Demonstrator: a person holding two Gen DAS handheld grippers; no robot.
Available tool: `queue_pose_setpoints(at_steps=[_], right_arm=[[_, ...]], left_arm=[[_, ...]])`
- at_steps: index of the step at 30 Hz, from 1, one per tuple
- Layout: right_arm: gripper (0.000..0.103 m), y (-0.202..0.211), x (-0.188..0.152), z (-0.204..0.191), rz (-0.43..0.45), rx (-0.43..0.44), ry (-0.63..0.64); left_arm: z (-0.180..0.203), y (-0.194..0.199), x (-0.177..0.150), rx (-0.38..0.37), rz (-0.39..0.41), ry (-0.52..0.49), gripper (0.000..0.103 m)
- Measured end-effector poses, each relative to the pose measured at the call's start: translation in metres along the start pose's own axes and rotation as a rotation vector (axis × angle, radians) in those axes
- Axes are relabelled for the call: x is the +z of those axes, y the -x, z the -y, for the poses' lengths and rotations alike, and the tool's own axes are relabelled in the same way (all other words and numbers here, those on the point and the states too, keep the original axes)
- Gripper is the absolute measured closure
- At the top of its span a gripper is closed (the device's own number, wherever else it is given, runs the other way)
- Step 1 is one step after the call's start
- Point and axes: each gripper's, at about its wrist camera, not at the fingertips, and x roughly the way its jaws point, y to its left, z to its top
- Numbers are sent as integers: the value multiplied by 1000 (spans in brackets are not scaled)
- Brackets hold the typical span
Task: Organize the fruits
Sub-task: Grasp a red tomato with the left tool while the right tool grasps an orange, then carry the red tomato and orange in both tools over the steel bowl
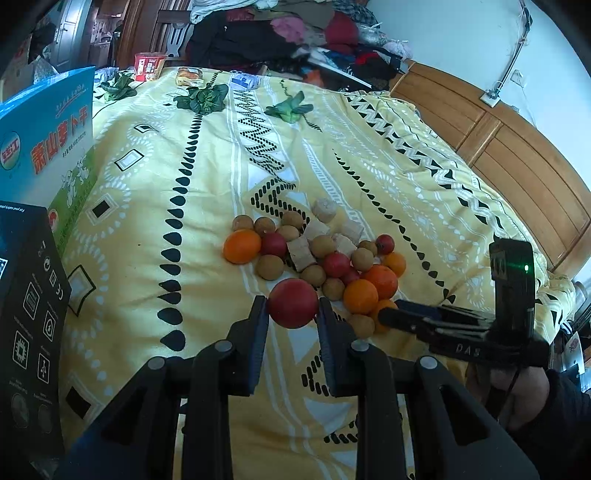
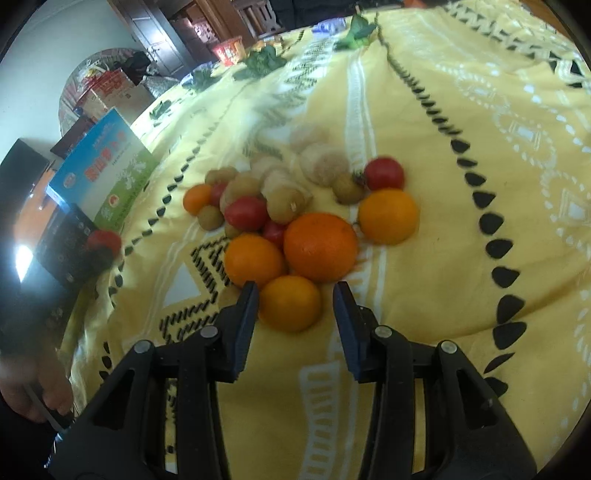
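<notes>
A pile of fruit [image 1: 317,254] lies on the yellow patterned bedspread [image 1: 184,258]: oranges, small red fruits, brown round fruits and pale cut chunks. My left gripper [image 1: 291,314] is shut on a red fruit [image 1: 293,301], held just above the bedspread at the near edge of the pile. In the right wrist view this red fruit [image 2: 105,239] shows at the far left in that gripper. My right gripper [image 2: 295,291] stands open around a small orange [image 2: 290,302]; the left pad is close to it and a gap shows on the right side. A bigger orange [image 2: 320,246] lies just beyond.
A blue and green box [image 1: 48,140] and a black box [image 1: 29,295] stand at the left edge of the bed. Leafy greens [image 1: 203,98], a red cup [image 1: 147,65] and a heap of clothes [image 1: 295,33] lie at the far end. A wooden bed frame [image 1: 498,147] runs along the right.
</notes>
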Motion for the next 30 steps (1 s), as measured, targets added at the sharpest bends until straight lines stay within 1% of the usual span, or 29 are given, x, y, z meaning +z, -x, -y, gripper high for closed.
queue_pose_setpoints(at_steps=[4, 5, 6, 12, 15, 17, 19, 21, 23, 26, 30], right_arm=[[57, -8, -2, 0, -23, 26, 14], [58, -9, -2, 2, -22, 29, 7], [63, -7, -3, 2, -18, 31, 3], [64, 27, -3, -8, 80, 20, -8], [64, 51, 2, -20, 131, 25, 4], [64, 70, 9, -36, 171, 37, 30], [64, 83, 16, -55, 201, 53, 61], [64, 96, 25, -80, 232, 80, 103], [64, 107, 35, -113, 259, 124, 158], [64, 111, 44, -165, 270, 189, 242], [64, 102, 49, -248, 249, 288, 370]], left_arm=[[4, -1, -1, -7, -4, -3, 77], [4, 0, -1, -6, -3, -5, 77], [5, 2, -1, -5, 0, -6, 77], [6, 23, 3, 14, 47, -8, 77], [4, 47, 7, 26, 97, -5, 77], [0, 68, 11, 34, 139, 3, 77], [-5, 94, 14, 54, 185, 7, 77], [-16, 125, 14, 89, 236, 20, 77], [-32, 154, 13, 126, 279, 46, 77], [-61, 204, 4, 210, 346, 96, 77], [-110, 270, -17, 339, 418, 181, 77]])
